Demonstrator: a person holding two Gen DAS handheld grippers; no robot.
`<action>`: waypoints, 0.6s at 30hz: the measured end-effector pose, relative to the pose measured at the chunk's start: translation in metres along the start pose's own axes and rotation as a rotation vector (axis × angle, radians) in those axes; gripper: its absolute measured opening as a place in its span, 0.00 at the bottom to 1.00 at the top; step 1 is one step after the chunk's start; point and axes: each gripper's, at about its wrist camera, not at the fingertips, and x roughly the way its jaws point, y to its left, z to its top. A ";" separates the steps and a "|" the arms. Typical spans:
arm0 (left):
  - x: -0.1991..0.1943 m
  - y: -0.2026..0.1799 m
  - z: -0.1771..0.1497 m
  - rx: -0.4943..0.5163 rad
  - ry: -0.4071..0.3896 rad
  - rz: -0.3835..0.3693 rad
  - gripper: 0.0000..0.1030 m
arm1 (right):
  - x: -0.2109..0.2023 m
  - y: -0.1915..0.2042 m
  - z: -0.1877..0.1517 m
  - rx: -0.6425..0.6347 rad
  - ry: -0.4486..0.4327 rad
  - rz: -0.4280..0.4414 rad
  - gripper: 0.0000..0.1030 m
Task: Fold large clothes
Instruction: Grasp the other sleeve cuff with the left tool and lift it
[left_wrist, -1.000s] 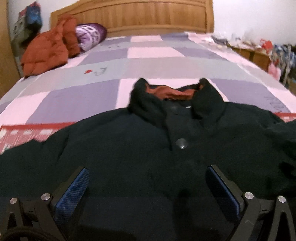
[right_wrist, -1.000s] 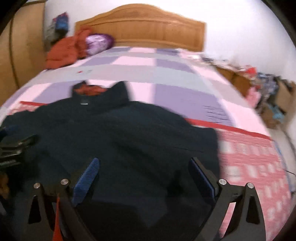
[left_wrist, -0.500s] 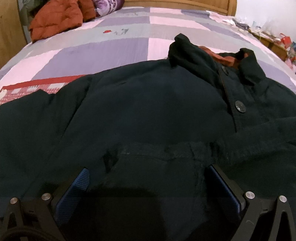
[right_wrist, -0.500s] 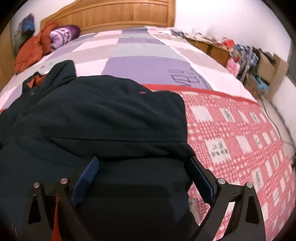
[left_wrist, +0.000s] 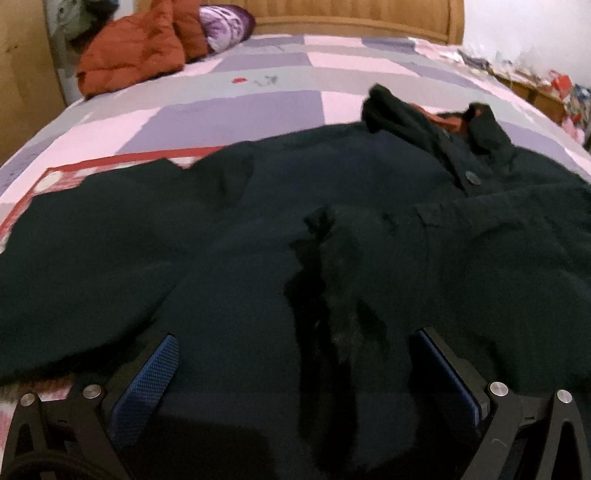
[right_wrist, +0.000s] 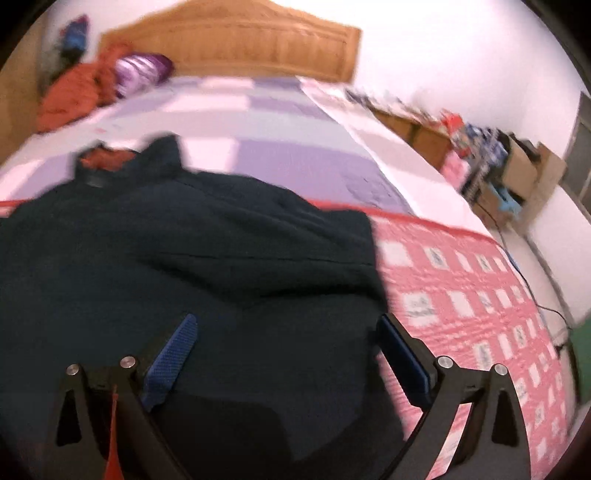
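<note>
Left wrist view: dark jacket (left_wrist: 258, 229) spread on the bed (left_wrist: 240, 110), left gripper (left_wrist: 295, 354) and right gripper (right_wrist: 284, 332) both spread wide above it.

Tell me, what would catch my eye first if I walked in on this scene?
A big dark jacket sprawls across the near end of the bed, its collar showing a rust-orange lining. Both pairs of tongs, left and right, hover open just above it, blue pads wide apart. At the far left by the wooden headboard, an orange puffy coat is heaped beside a purple pillow.
</note>
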 end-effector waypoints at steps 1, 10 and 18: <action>-0.005 0.004 -0.004 -0.010 -0.006 -0.002 1.00 | -0.008 0.023 -0.001 -0.021 -0.015 0.046 0.96; -0.041 0.112 -0.027 -0.192 0.004 0.176 1.00 | 0.008 0.120 -0.032 -0.192 0.007 0.047 0.97; -0.080 0.265 -0.059 -0.589 -0.021 0.317 1.00 | 0.012 0.116 -0.036 -0.175 0.014 0.056 0.99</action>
